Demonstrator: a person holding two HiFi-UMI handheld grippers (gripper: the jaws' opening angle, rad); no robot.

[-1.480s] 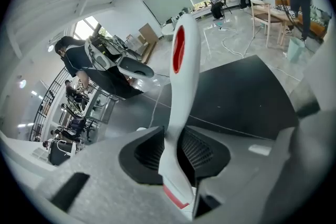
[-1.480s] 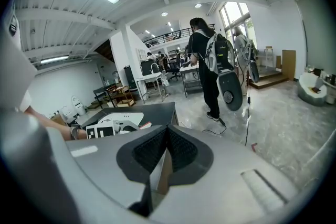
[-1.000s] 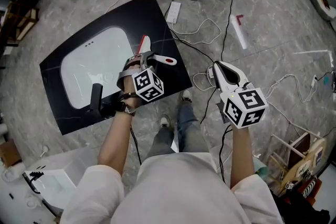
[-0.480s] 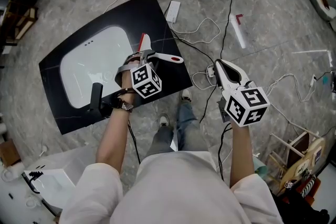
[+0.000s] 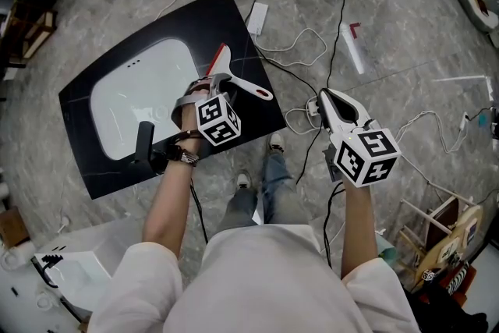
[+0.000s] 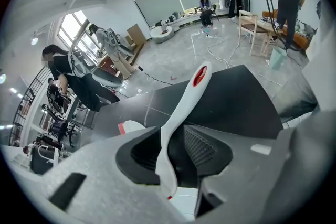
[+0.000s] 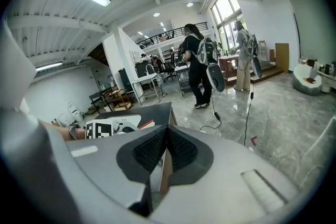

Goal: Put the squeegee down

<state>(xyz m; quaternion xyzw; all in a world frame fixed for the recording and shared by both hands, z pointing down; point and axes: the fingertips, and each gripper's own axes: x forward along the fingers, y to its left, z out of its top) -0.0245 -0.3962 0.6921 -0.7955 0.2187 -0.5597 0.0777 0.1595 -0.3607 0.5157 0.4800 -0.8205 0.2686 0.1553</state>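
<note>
The squeegee (image 5: 243, 84) has a white handle with a red tip and a red-and-white blade; it lies over the black panel (image 5: 234, 19) beside the panel's white window. My left gripper (image 5: 216, 79) points down at it with its jaws around the handle. In the left gripper view the squeegee (image 6: 181, 107) leans on the left pad with a gap to the right pad, and the left gripper (image 6: 174, 148) jaws are opening. My right gripper (image 5: 323, 97) hovers over the floor to the right of the panel. In its own view the right gripper (image 7: 167, 145) is shut and empty.
A black upright handle (image 5: 142, 146) stands at the panel's near edge. Cables, a power strip (image 5: 257, 18) and a white tube (image 5: 352, 47) lie on the grey floor. Wooden frames (image 5: 444, 234) stand at the lower right. People (image 7: 199, 68) stand some way off.
The left jaws have spread apart around the handle. The squeegee's red-tipped handle has swung a little to the right and its blade has slid further up the panel. Both hands stayed put.
</note>
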